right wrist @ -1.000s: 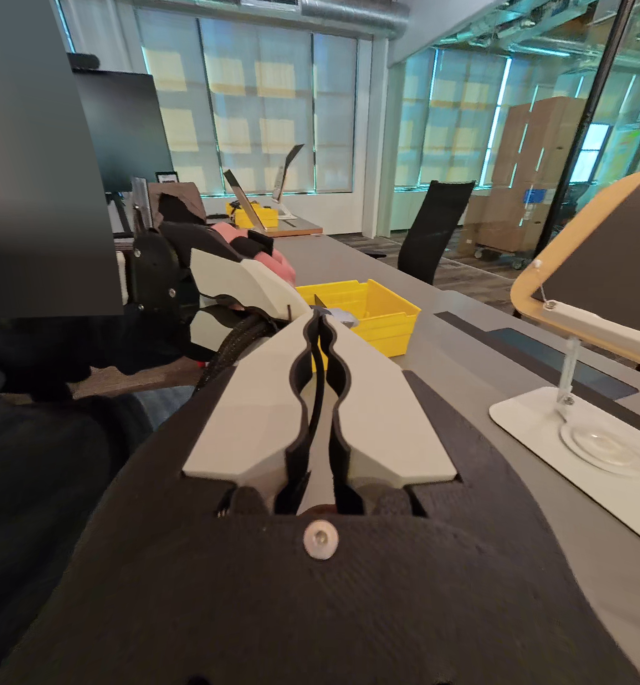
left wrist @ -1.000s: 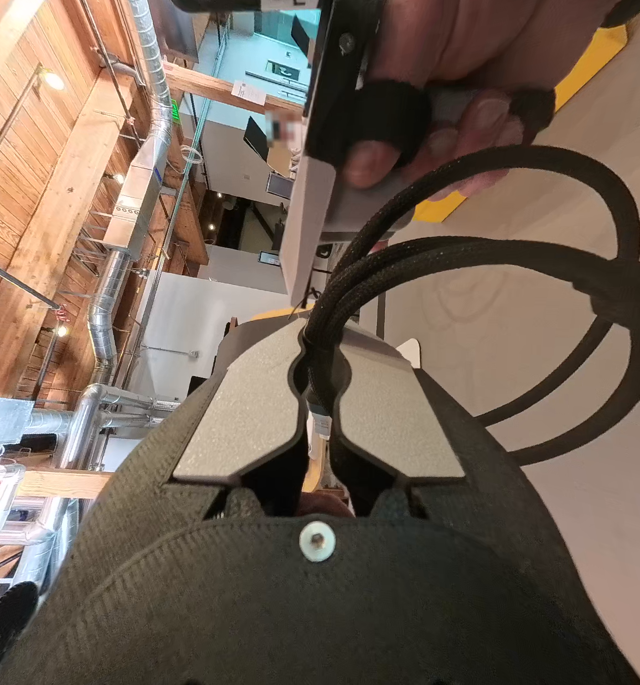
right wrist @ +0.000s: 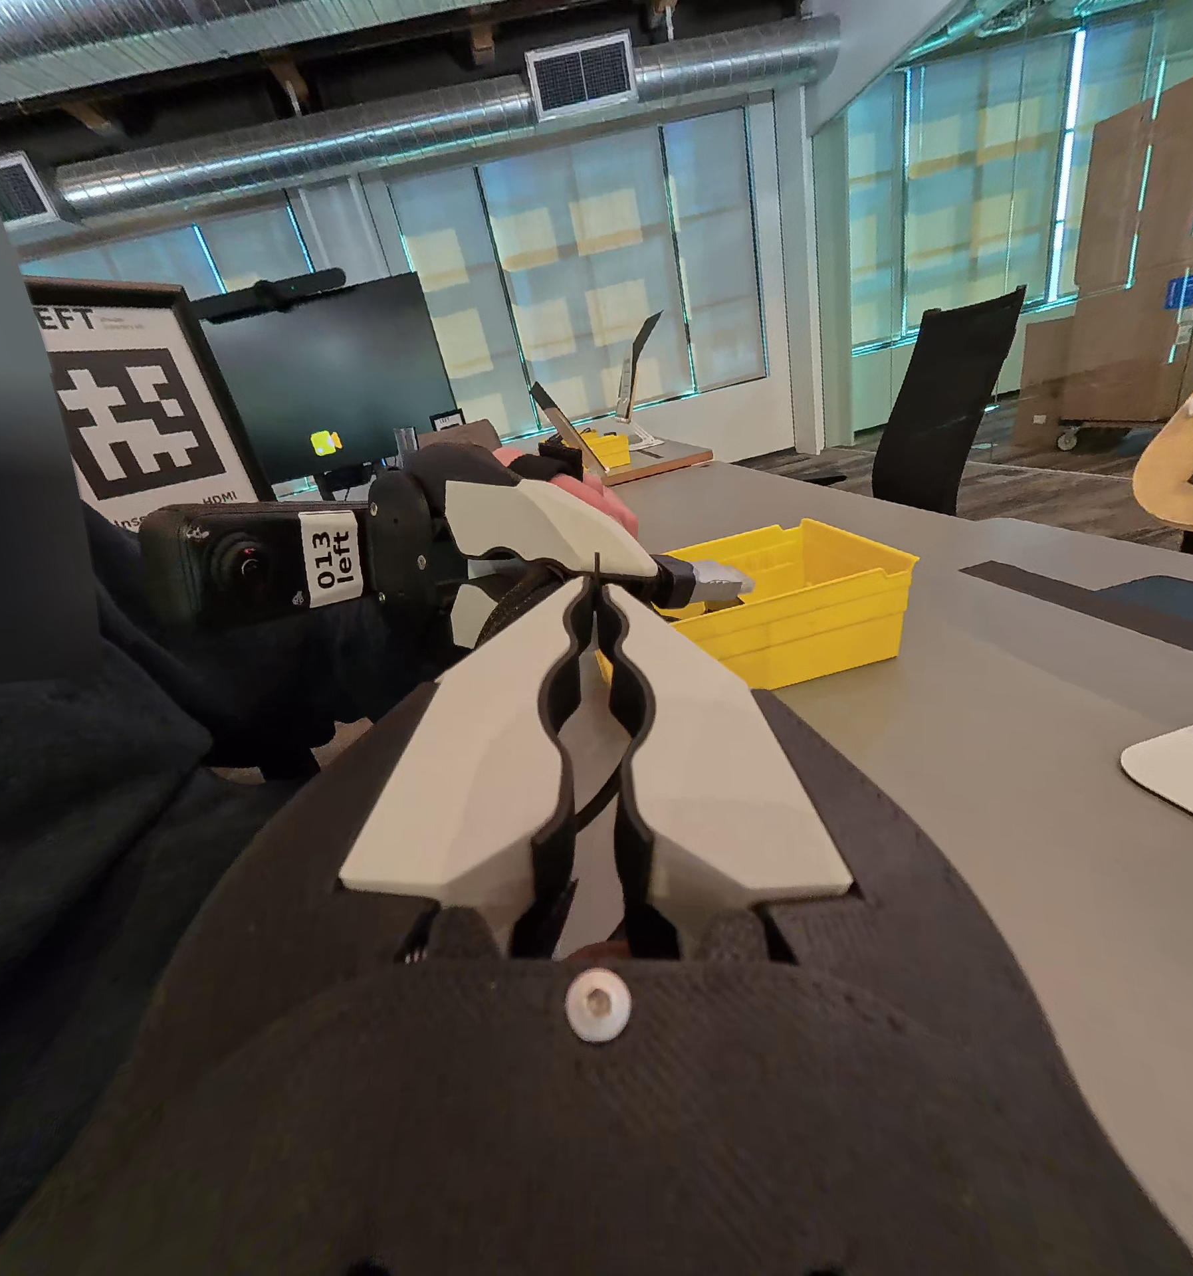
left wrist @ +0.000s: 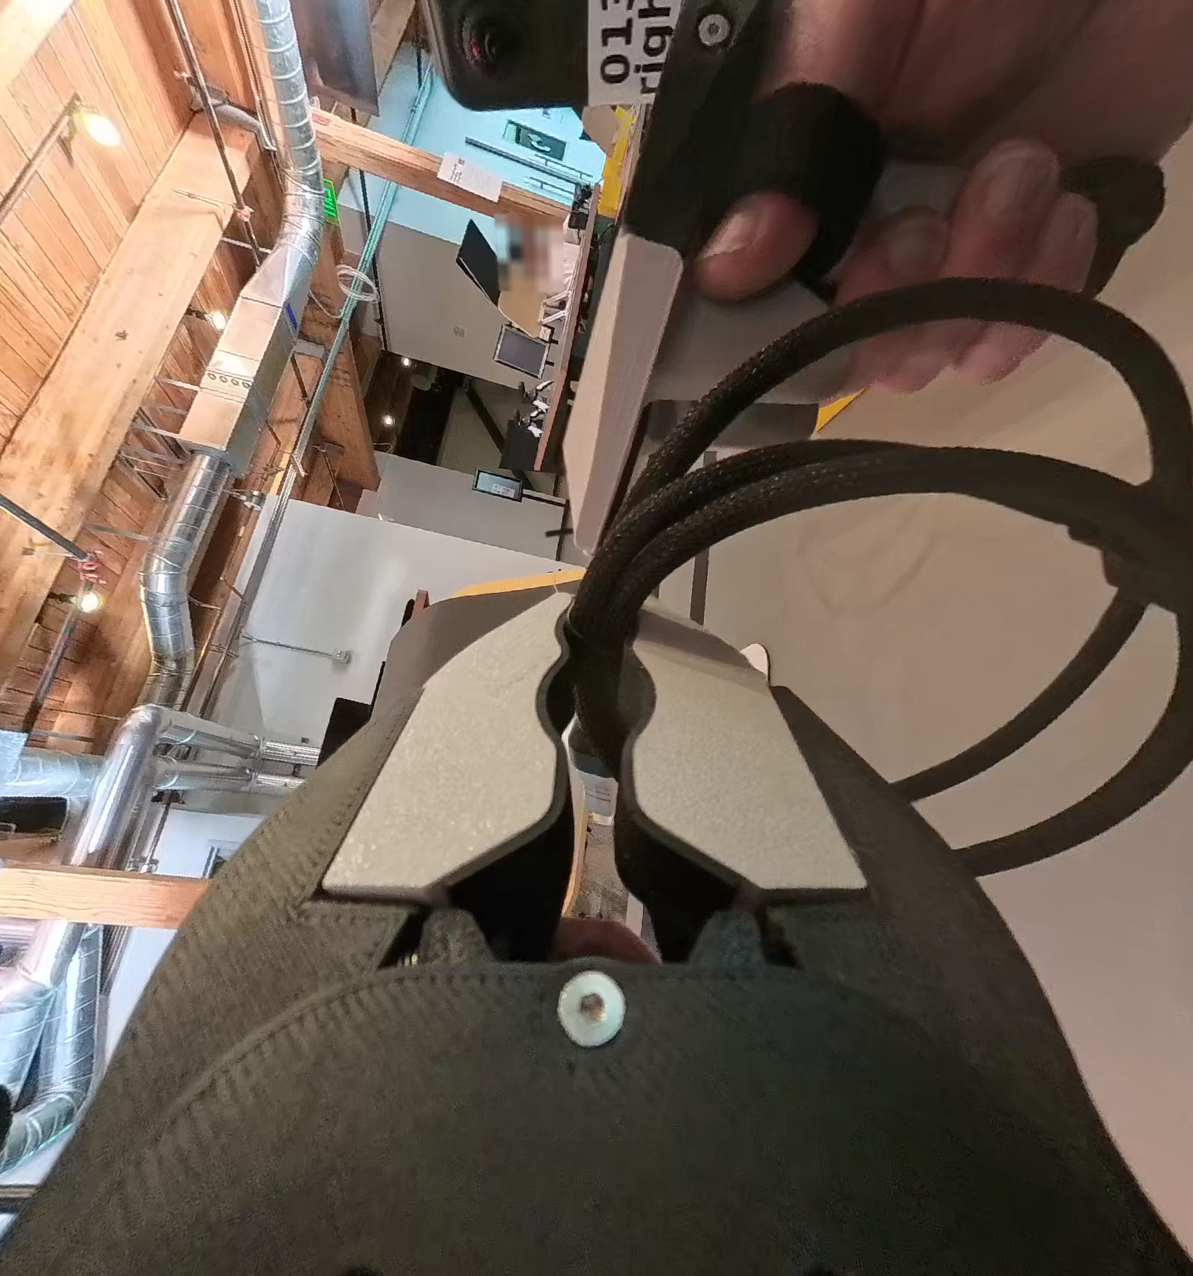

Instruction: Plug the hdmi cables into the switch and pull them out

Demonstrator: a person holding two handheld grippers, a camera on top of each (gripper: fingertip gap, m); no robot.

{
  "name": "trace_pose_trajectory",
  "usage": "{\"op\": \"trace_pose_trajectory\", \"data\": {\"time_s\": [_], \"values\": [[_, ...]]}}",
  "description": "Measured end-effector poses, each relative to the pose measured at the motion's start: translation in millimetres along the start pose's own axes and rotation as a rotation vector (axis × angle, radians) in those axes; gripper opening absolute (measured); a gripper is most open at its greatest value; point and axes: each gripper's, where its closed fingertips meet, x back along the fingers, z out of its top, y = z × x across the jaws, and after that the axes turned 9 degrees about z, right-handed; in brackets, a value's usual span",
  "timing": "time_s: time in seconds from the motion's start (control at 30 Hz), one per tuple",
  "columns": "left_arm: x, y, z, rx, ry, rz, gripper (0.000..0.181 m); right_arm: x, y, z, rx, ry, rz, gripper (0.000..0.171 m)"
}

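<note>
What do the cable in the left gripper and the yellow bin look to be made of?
Cable: black braided fabric sleeve, matte; the weave shows. Its plug looks like grey metal, with a dull sheen. Bin: yellow moulded plastic, smooth and slightly glossy, with stepped walls. The left gripper is shut on the cable.

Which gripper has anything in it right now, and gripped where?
The left gripper is shut on the black braided HDMI cable, gripped just behind its metal plug. The right gripper is closed, with nothing visible between its fingers.

Bright daylight thru big windows [right wrist: 579, 276]; small ceiling lamps [left wrist: 100, 128] glow. Bendy at pic edges. Blurry hand [left wrist: 994, 207] up close.
</note>
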Motion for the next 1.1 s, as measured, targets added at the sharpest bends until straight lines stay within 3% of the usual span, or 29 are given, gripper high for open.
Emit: {"op": "trace_pose_trajectory", "data": {"time_s": [0.5, 1.1], "values": [[0.7, 6.6, 0.9, -0.014, 0.005, -0.027, 0.007, -5.5, 6.2, -0.1, 0.101, -0.107, -0.047, 0.000], [-1.8, 2.5, -2.8, 0.059, -0.010, -0.010, 0.007, 4.1, 2.8, -7.3, 0.089, -0.093, -0.065, 0.000]]}}
